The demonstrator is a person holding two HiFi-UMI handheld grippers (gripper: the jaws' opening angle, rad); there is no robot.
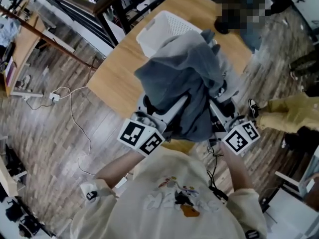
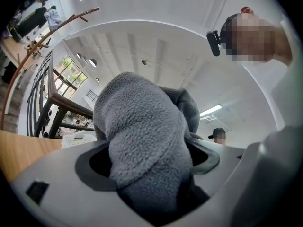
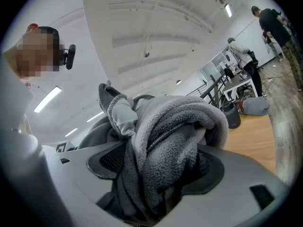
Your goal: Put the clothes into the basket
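Cream sweatshirt (image 1: pixel 174 198) on the person fills the near edge of the head view; its chest print is too blurred to read. Each marker cube (image 1: pixel 141 136) carries black-and-white square patterns only.

Left gripper (image 2: pixel 149 174): jaws clamped on a thick fold of the grey fleece garment (image 1: pixel 187 78), which bulges up out of the jaw opening. Right gripper (image 3: pixel 156 174): jaws likewise closed on bunched folds of the same garment, a ribbed cuff standing above them.

Garment is held up over the wooden table (image 1: pixel 117 78), draped across both grippers. Its long axis runs from the person towards the white basket (image 1: pixel 159 29), and its far end overlaps the basket's near rim. Contact with the basket cannot be determined.
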